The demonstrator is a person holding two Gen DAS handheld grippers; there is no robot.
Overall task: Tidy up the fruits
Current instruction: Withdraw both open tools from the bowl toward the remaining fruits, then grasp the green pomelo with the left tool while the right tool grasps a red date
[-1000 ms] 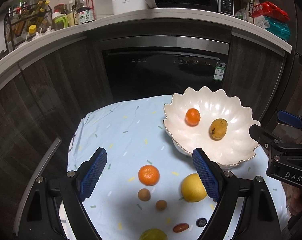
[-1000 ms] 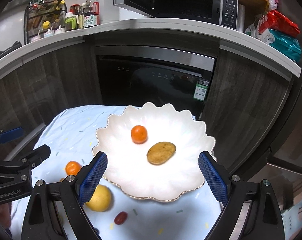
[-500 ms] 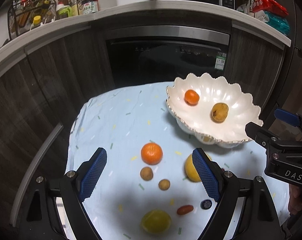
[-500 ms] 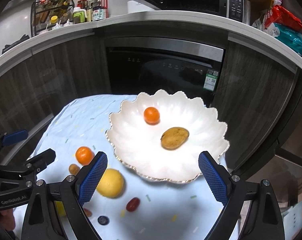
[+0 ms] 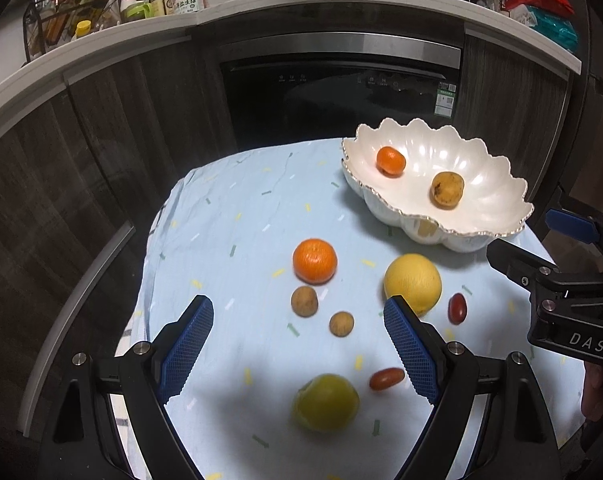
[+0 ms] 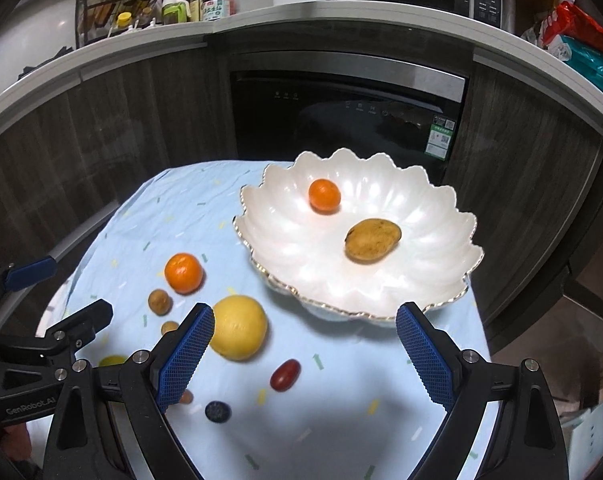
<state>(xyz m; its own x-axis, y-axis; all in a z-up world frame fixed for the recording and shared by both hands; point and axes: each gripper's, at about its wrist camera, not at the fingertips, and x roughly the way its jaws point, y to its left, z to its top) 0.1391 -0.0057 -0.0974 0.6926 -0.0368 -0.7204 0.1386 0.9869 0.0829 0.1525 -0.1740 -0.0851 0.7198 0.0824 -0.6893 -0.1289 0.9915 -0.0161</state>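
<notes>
Both the left gripper and right gripper have jaws wide, holding nothing, above the cloth-covered surface. Landmark: white scalloped bowl, holding a small orange and a brownish mango. Left of and nearer than the bowl lie a yellow citrus, bigger orange, red cherry tomato, blueberry.

A pale blue confetti-print cloth covers the counter, carrying a scalloped white bowl, a mandarin, a yellow grapefruit and small scattered fruits.
</notes>
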